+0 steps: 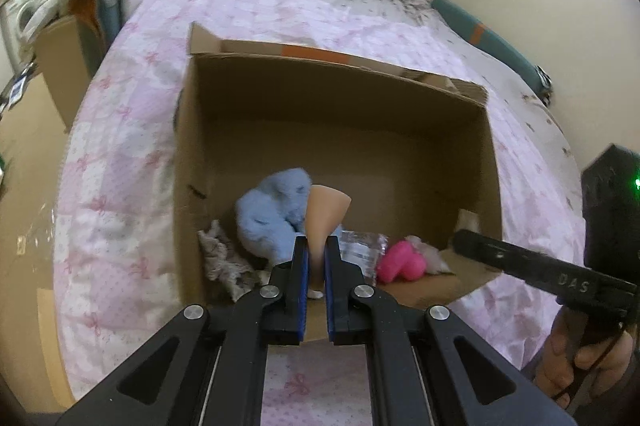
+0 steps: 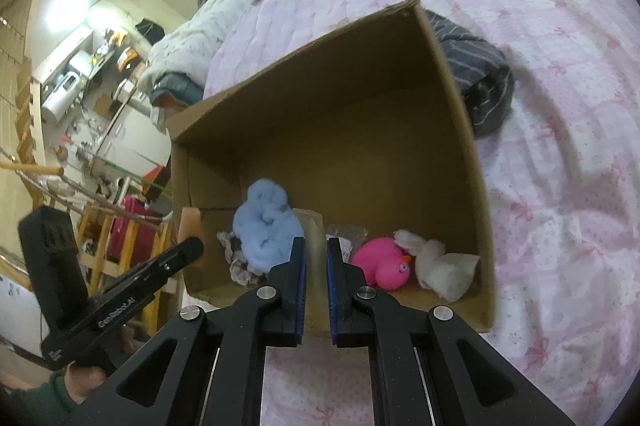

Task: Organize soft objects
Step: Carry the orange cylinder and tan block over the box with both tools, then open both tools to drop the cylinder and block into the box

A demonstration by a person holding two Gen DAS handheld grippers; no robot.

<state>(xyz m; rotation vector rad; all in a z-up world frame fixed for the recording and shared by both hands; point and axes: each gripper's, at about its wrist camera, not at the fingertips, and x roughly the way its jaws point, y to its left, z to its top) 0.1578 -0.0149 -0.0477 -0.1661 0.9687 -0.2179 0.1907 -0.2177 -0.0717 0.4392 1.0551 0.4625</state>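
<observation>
Right in front of us, our left gripper [image 1: 316, 246] pinches a peach-coloured soft piece [image 1: 326, 210], held over the near edge of the cardboard box [image 1: 336, 98], so this one isn't dropped yet. Our right gripper [image 2: 316, 250] sits alongside, jaws narrow; something pale blurs between them, and we can't tell whether it's gripped. Both grippers angle down toward the box mouth from the near side.

Down in the box already: a blue fluffy toy [image 2: 264, 222], a patterned cloth [image 1: 224, 258], a pink duck plush [image 2: 382, 262] and a white plush [image 2: 436, 266]. Farther out, a grey striped garment [image 2: 476, 74] lies on the pink quilt [image 2: 560, 106], probably next.
</observation>
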